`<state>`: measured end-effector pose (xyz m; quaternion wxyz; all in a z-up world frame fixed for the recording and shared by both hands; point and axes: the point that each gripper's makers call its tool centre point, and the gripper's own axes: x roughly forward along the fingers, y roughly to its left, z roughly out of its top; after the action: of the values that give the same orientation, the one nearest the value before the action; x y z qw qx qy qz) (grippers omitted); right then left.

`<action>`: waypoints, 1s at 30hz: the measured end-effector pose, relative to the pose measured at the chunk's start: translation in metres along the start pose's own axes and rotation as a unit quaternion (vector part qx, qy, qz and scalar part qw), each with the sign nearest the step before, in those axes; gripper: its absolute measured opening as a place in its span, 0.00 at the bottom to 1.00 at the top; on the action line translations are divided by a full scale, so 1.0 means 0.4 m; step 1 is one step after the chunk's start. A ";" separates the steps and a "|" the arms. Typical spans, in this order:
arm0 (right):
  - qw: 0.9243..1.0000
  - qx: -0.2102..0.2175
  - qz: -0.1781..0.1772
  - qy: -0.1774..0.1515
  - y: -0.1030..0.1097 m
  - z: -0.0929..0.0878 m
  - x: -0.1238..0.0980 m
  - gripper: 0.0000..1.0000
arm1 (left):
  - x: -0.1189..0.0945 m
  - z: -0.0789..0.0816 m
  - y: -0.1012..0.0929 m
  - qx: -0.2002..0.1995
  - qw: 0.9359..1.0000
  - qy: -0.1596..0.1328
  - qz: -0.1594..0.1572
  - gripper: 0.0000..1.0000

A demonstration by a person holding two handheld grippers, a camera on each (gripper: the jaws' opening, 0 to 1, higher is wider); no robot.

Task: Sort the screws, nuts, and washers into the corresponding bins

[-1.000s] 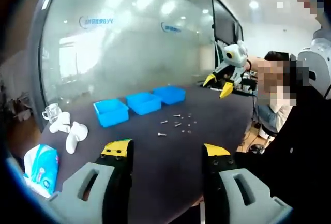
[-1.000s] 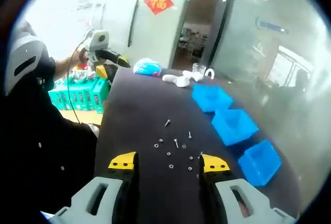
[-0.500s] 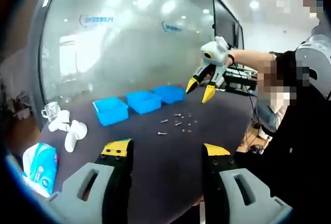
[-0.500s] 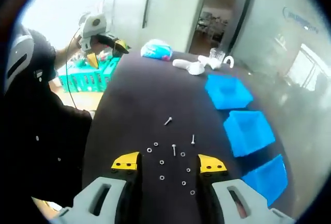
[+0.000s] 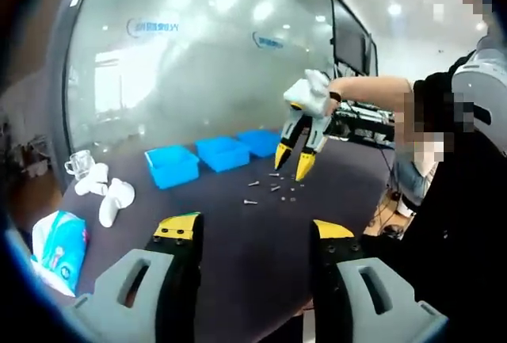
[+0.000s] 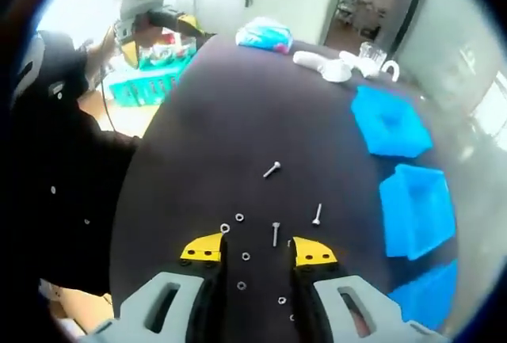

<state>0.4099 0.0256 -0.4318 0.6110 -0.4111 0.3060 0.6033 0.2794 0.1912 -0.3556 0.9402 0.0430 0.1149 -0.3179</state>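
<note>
Screws, nuts and washers lay scattered loose on the dark table, a small cluster of silvery bits just in front of the right gripper. One screw sat a little apart from the rest, farther up the table. Nothing seemed sorted yet: the three blue bins stood in a row to one side, and what showed of their insides looked bare, so by my reading the whole job was left to do. The right gripper hung above the cluster with its jaws spread and nothing between them. The left gripper was held well back from the parts, jaws also spread and empty. The pieces were tiny and shiny, hard to tell nuts from washers.
</note>
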 end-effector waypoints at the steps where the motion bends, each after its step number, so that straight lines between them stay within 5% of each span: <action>1: 1.000 0.001 0.004 0.004 -0.004 -0.001 0.008 0.25 | -0.001 -0.002 -0.001 0.000 1.000 0.001 0.000 0.53; 18: 0.997 -0.019 0.035 0.071 -0.002 -0.033 0.061 0.17 | -0.021 -0.020 0.008 -0.008 1.000 0.005 0.015 0.53; 30: 0.995 -0.015 0.049 0.085 -0.001 -0.037 0.068 0.13 | -0.024 -0.029 0.007 -0.012 1.000 0.007 0.018 0.53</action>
<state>0.4145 0.0259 -0.4625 0.5464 -0.4542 0.3674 0.6001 0.2715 0.2007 -0.3646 0.9454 0.0356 0.1247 -0.2991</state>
